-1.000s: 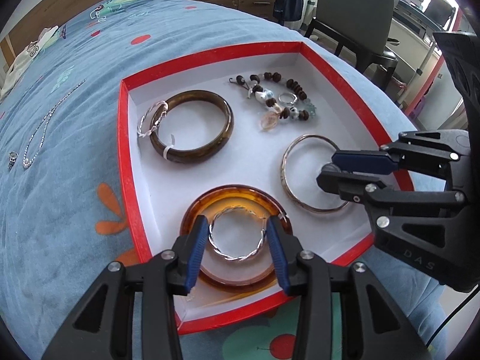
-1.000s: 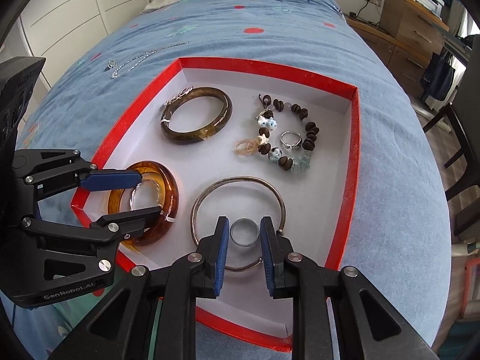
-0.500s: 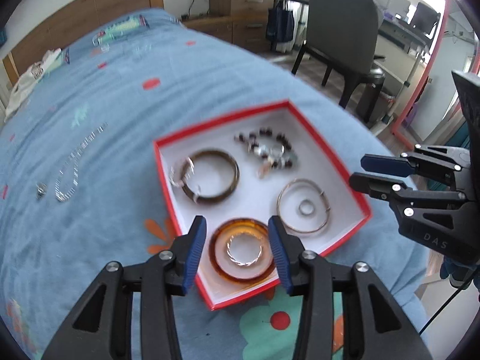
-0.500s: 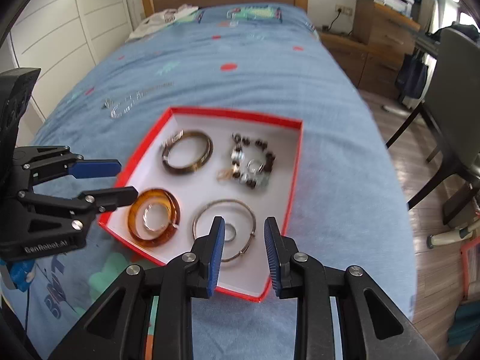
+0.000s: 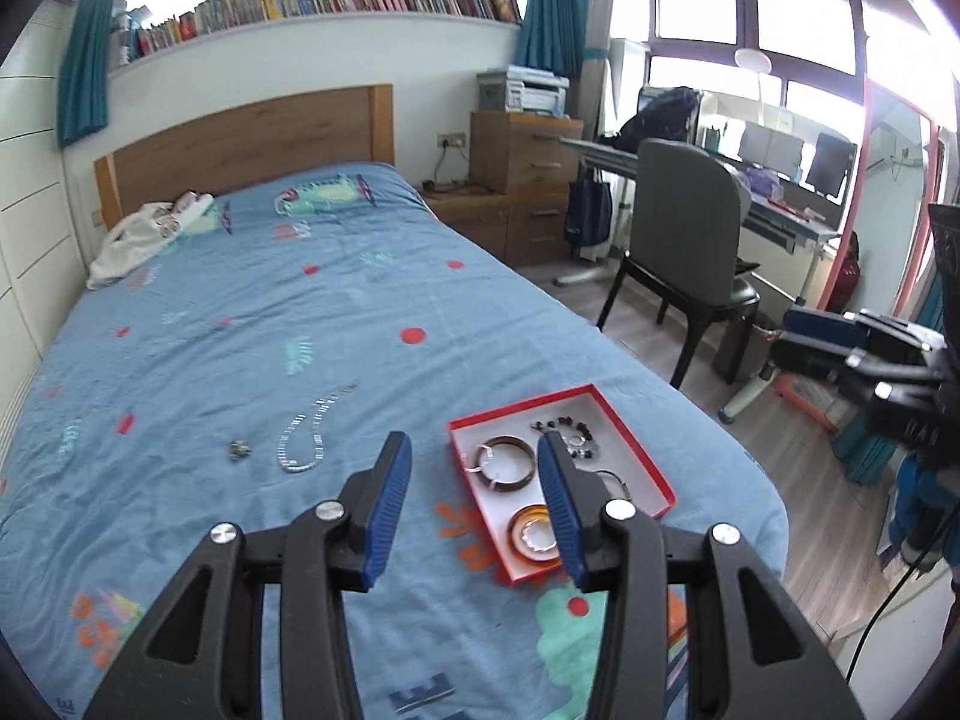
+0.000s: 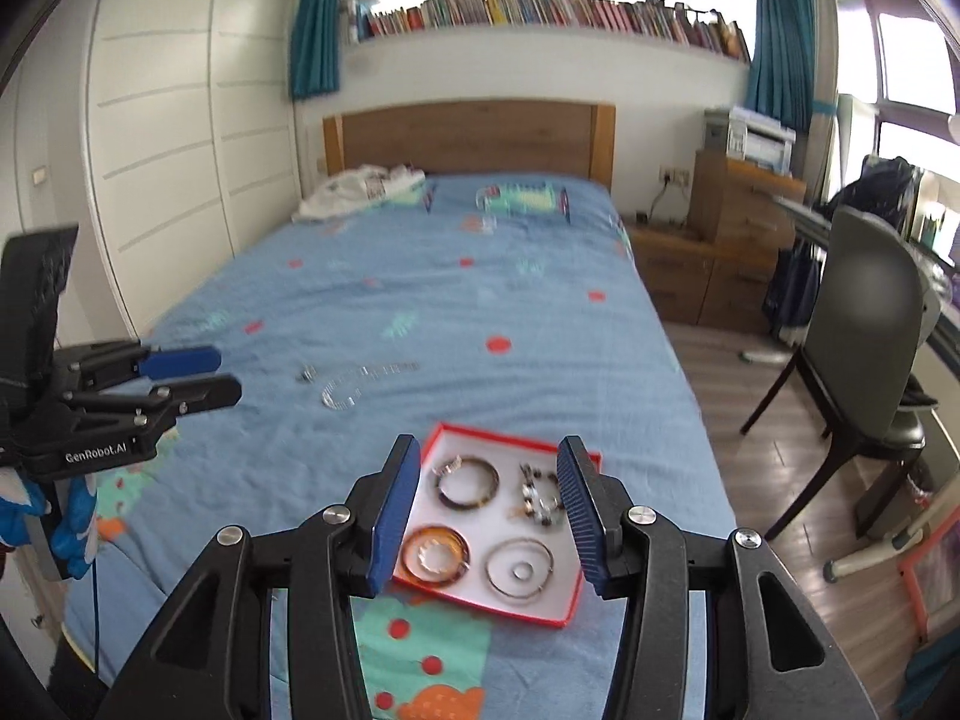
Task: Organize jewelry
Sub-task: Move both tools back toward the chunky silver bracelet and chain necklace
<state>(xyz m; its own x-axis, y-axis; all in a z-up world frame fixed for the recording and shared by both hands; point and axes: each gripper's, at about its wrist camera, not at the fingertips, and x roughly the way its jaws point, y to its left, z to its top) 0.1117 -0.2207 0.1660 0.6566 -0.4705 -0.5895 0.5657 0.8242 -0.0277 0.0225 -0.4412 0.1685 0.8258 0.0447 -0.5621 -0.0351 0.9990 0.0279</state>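
Observation:
A red-rimmed white tray [image 5: 641,468] [image 6: 555,621] lies on the blue bed near its foot. It holds a dark bangle [image 5: 503,462] [image 6: 467,478], an amber bangle [image 5: 534,536] [image 6: 436,553] with a silver ring inside, a thin metal bangle [image 6: 519,569] around a small ring, and a bead bracelet [image 5: 567,435] [image 6: 540,495]. A silver necklace [image 5: 306,438] [image 6: 354,384] and a small charm [image 5: 239,450] lie on the bedspread left of the tray. My left gripper [image 5: 474,510] and right gripper [image 6: 486,510] are both open, empty, high above the bed.
A grey chair [image 5: 690,252] and a desk stand right of the bed. A wooden dresser [image 5: 522,180] stands by the headboard [image 6: 468,135]. White clothing [image 5: 144,234] lies by the pillow end. White wardrobes [image 6: 168,168] line the left wall.
Both grippers have pulled up and back from the tray, leaving the jewelry in it. The jaws have opened wider. The view has risen to take in the whole room.

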